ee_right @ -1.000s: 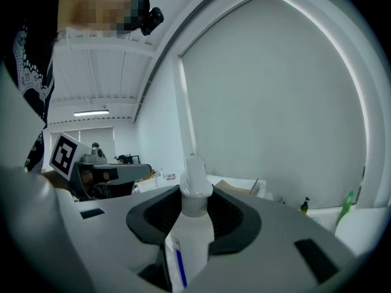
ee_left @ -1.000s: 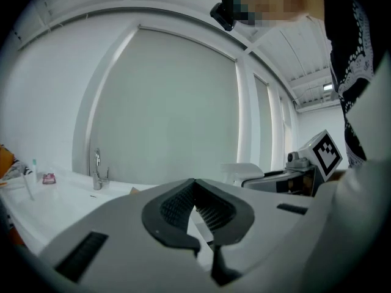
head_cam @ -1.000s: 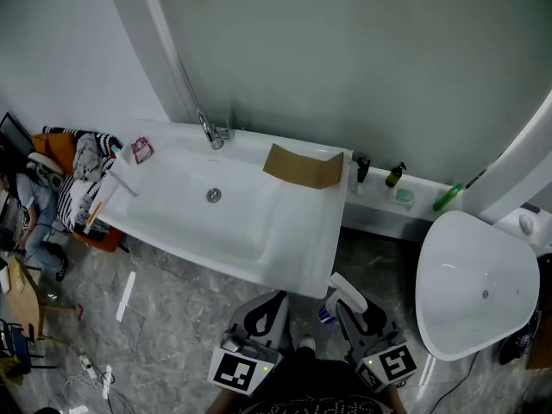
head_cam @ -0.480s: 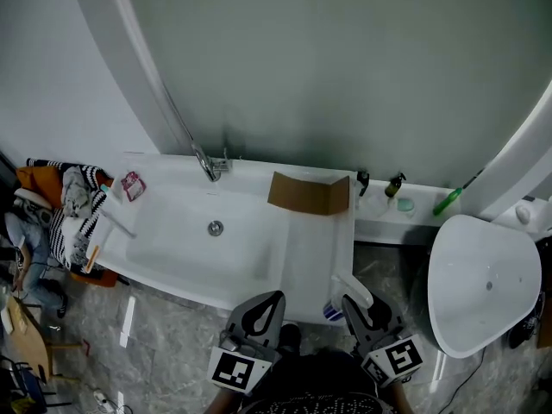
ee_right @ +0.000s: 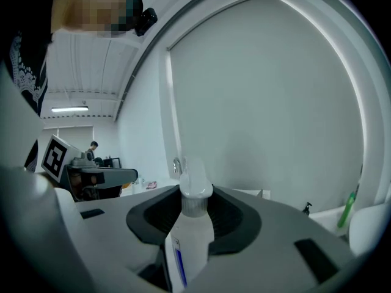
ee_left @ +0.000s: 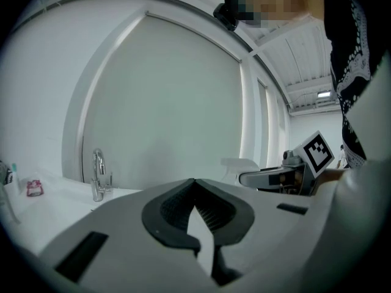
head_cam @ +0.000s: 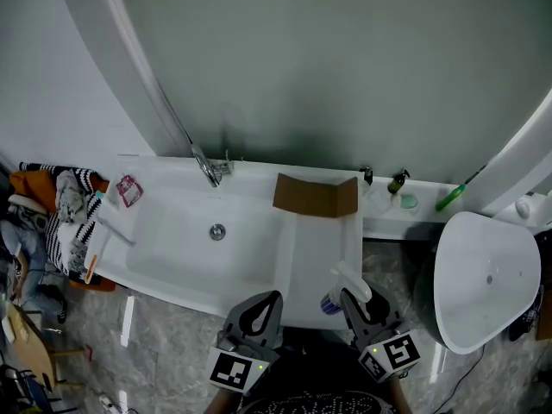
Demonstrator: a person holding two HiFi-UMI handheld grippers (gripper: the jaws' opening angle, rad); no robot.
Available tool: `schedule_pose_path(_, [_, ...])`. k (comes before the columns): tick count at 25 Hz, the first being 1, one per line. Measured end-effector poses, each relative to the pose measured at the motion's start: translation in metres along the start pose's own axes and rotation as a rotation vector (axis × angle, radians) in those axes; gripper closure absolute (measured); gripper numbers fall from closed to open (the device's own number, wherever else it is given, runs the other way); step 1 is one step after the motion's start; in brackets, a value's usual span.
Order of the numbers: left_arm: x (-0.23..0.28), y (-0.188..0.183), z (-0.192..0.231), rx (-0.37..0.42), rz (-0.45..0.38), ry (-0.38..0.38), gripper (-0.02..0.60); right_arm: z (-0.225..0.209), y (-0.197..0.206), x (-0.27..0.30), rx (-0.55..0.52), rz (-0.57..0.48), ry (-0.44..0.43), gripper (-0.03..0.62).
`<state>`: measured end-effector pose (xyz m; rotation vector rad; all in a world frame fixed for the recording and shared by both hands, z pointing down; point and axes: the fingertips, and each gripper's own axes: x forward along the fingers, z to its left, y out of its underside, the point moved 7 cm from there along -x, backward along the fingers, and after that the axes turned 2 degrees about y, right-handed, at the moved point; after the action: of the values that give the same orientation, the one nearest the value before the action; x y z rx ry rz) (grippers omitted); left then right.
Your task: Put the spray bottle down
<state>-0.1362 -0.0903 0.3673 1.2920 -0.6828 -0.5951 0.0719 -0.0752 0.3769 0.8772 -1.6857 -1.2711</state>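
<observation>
Evidently the right gripper [ee_right: 195, 194] clamped the bottle [ee_right: 190, 240] upright over the counter's [head_cam: 315, 248] near edge, ready to stand it there; the left gripper [ee_left: 195, 183], jaws together and empty, hung alongside, unneeded.

The basin [head_cam: 172, 257] is smooth, glossy white, ceramic by its look, and its tap [head_cam: 207, 169] is bright polished metal. The brown cardboard [head_cam: 315, 197] is matt. The floor [head_cam: 164, 335] is grey veined stone with a dull sheen. The spray bottle [ee_right: 190, 237] is milky, smooth plastic. The left gripper [ee_left: 195, 185] and right gripper [ee_right: 197, 189] are matt grey plastic with dark ribbed pads [ee_left: 171, 209] that look rubbery. The striped heap [head_cam: 73, 192] is soft cloth.
</observation>
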Motion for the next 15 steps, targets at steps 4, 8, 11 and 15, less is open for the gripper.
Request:
schedule_pose_path(4, [0.003, -0.002, 0.004, -0.008, -0.007, -0.016, 0.581, -0.001, -0.002, 0.008, -0.005, -0.006, -0.002, 0.454])
schedule_pose_path(8, [0.007, -0.009, 0.003, -0.012, -0.029, -0.019, 0.581, -0.004, -0.003, 0.011, -0.021, 0.003, -0.009, 0.454])
schedule_pose_path(11, [0.009, -0.009, 0.003, -0.017, -0.020, -0.024, 0.581, -0.005, -0.003, 0.009, -0.022, 0.012, -0.014, 0.454])
schedule_pose_path(15, [0.015, -0.014, 0.006, -0.008, -0.025, -0.016, 0.581, -0.009, -0.008, 0.016, -0.034, 0.004, -0.028, 0.454])
